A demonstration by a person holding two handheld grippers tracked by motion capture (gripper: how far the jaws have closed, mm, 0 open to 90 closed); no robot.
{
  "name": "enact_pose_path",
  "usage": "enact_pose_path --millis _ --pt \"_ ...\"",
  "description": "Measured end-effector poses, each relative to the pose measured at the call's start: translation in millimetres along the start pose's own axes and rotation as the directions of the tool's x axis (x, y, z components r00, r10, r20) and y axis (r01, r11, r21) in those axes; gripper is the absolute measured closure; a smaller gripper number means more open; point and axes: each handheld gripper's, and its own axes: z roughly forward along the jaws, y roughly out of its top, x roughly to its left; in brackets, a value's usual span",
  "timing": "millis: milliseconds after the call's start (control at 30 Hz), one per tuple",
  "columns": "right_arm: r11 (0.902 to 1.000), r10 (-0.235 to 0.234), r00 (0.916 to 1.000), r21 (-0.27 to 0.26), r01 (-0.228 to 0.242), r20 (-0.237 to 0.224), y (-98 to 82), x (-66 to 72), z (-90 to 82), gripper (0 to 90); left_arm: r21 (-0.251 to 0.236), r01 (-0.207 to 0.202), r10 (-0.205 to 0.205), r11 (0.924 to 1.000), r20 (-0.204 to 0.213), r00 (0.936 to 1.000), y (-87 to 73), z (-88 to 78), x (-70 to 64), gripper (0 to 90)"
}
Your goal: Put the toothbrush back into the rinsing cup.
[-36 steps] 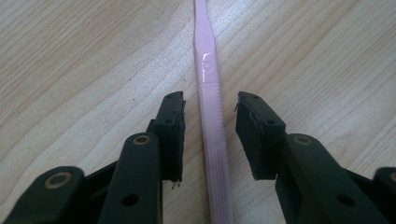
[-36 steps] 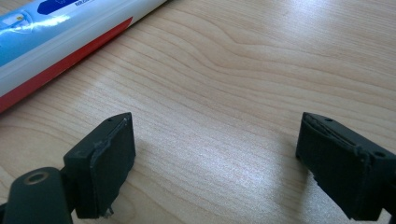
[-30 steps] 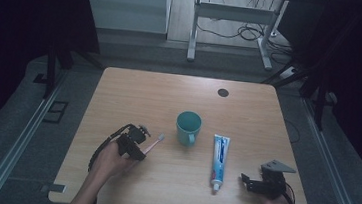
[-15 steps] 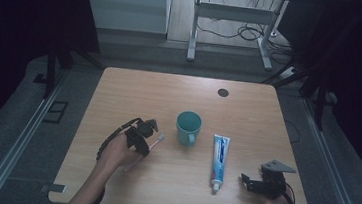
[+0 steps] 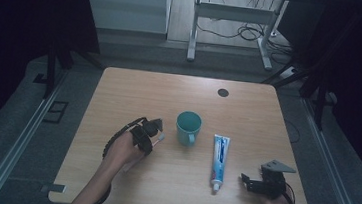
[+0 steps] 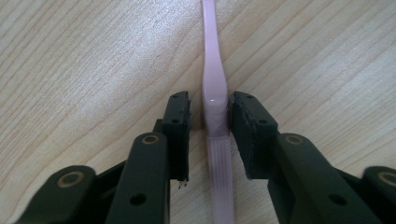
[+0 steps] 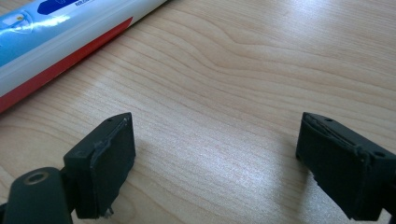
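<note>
Closing left gripper [image 6: 208, 135] straddles pink toothbrush [image 6: 215, 116] handle flat on worktop [image 5: 134, 92]; one pad touching, other just clear. Right gripper [image 7: 215, 158] wide, empty. High view adds teal mug [image 5: 188, 127], toothpaste tube [image 5: 219, 157] between grippers.

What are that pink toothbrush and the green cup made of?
The toothbrush looks like glossy moulded plastic: a highlight gleams on its smooth handle, which is ribbed lower down. The cup could be matt plastic or glazed ceramic; its even teal colour leaves that open.
</note>
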Motion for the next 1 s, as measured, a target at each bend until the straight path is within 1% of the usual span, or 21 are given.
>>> enact_pose_path --millis 100,200,433,600,733,867,933,1000 --pt "1.0 0.0 1.0 0.0 0.0 0.0 0.0 0.0 0.0 11.6 0.009 0.006 -0.006 0.9999 0.001 1.0 1.7 0.0 0.4 70.4" --pt "1.0 0.0 1.0 0.0 0.0 0.0 0.0 0.0 0.0 11.6 0.023 0.008 -0.008 0.9997 0.002 1.0 3.5 -0.1 0.0 75.6" --pt "1.0 0.0 1.0 0.0 0.0 0.0 0.0 0.0 0.0 11.6 0.041 0.004 -0.004 0.9991 -0.001 1.0 6.6 -0.1 -1.2 78.6" --pt "1.0 0.001 1.0 0.0 -0.001 0.0 0.0 0.0 0.0 11.6 0.026 0.001 -0.001 0.9997 0.003 1.0 7.6 -3.3 -1.6 78.8" --pt "1.0 0.001 1.0 0.0 -0.001 0.0 0.0 0.0 0.0 11.6 0.017 -0.008 0.008 0.9998 0.005 1.0 8.5 -10.6 -1.8 78.8" --pt "1.0 0.001 1.0 0.0 -0.001 0.0 0.0 0.0 0.0 11.6 0.0 -0.009 0.009 1.0 0.023 0.9997 9.4 -18.5 -1.2 78.8" --pt "1.0 0.001 1.0 0.0 -0.001 0.0 0.0 0.0 0.0 11.6 -0.002 -0.018 0.018 0.9998 0.021 0.9996 10.0 -23.1 -0.4 78.8" --pt "1.0 0.001 1.0 0.0 -0.001 0.0 0.0 0.1 0.0 11.6 -0.012 -0.014 0.015 0.9998 0.025 0.9996 10.2 -26.3 -0.3 78.8"
